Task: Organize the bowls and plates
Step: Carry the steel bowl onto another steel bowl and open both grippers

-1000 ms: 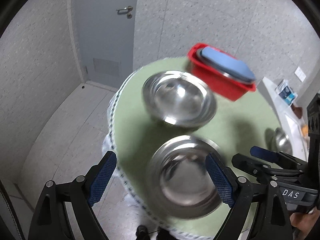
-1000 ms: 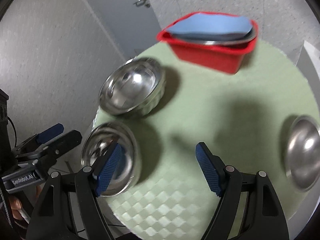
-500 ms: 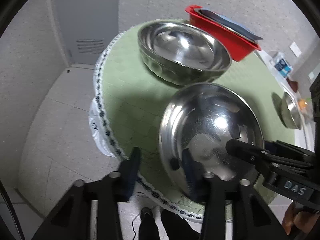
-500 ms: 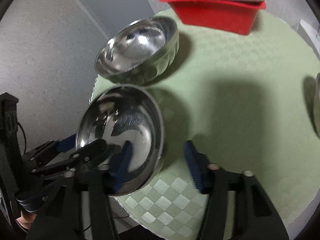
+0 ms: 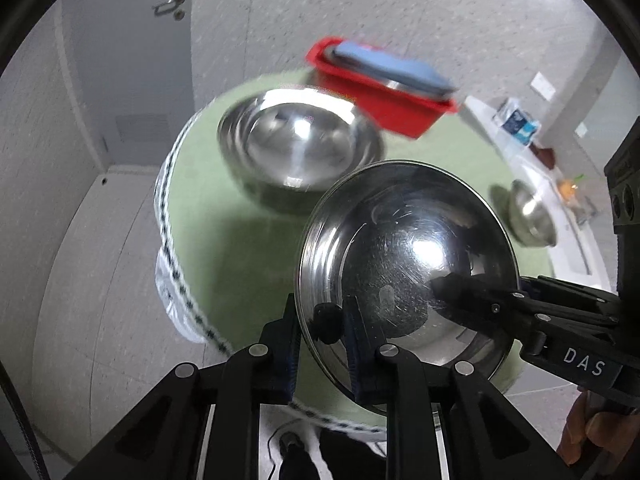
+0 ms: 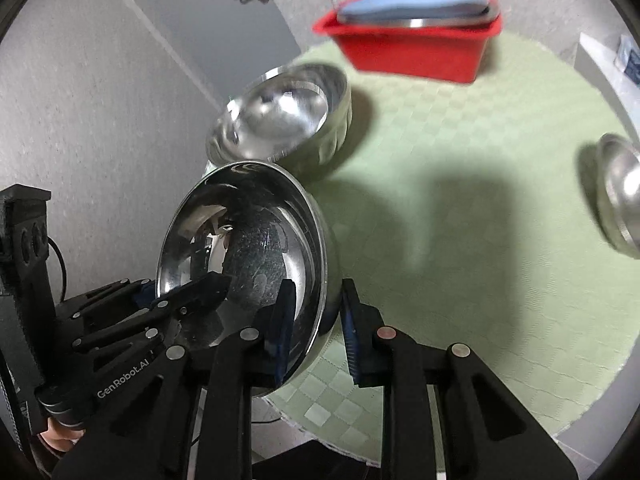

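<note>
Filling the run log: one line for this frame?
left gripper: shut on near bowl rim | right gripper: shut on same rim | deep bowl: on table

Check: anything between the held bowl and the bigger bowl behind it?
Nothing visible. The held bowl, gripped at its rim by both grippers, has only bare green tablecloth between it and the bigger bowl.

- Right gripper (image 6: 313, 320): jaws closed on the right-hand rim of a steel bowl (image 6: 244, 248), one blue pad inside, one outside.
- Bowl is tilted, its mouth facing left and up.
- Left gripper (image 6: 188, 290) comes in from the left and pinches the opposite rim.
- Beyond, a larger steel bowl (image 6: 288, 120) stands on the green checked tablecloth (image 6: 460, 184).
- Red tub (image 6: 416, 50) at the far edge, a blue item lying on top.
- Small steel bowl (image 6: 622, 196) at the right edge, blurred.
</note>
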The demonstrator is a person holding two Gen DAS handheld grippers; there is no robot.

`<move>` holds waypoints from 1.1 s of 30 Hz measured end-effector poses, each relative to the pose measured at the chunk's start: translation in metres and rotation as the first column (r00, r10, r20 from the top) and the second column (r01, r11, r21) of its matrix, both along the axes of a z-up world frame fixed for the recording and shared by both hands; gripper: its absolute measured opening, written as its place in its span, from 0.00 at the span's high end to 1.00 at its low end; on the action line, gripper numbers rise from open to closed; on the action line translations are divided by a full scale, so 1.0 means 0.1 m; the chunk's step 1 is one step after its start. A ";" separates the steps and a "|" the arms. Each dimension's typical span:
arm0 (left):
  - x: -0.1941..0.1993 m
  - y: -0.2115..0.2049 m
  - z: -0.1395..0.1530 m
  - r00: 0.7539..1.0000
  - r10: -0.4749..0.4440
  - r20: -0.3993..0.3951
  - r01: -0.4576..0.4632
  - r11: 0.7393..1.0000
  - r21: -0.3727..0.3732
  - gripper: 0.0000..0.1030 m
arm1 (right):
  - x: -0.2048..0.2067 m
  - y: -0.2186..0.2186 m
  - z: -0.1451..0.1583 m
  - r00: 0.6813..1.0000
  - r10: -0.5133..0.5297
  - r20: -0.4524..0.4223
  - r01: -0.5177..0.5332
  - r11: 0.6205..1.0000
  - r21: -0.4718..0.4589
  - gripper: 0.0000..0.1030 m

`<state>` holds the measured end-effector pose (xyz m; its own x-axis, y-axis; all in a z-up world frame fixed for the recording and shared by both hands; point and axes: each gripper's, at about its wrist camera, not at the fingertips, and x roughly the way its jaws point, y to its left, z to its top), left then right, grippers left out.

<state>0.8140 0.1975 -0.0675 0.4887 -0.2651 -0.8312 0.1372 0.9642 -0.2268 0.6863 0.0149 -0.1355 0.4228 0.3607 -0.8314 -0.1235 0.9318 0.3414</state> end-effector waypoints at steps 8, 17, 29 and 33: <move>0.19 0.13 0.41 0.996 0.009 0.084 -0.006 0.999 -0.038 0.84 | 0.23 -0.04 0.41 0.996 -0.002 0.085 0.003 1.000 -0.013 0.78; 0.64 0.34 0.40 0.992 0.096 0.083 -0.095 0.995 -0.019 0.84 | 0.83 0.10 0.33 0.993 0.081 0.088 -0.080 0.997 -0.013 0.78; 1.21 0.35 0.04 0.985 0.169 -0.020 -0.169 0.986 0.012 0.84 | 1.47 0.23 -0.05 0.987 0.160 -0.017 -0.160 0.987 -0.029 0.78; 1.36 0.32 -0.01 0.984 0.173 -0.033 -0.172 0.985 0.019 0.84 | 1.54 0.28 -0.11 0.985 0.170 -0.030 -0.172 0.984 -0.044 0.78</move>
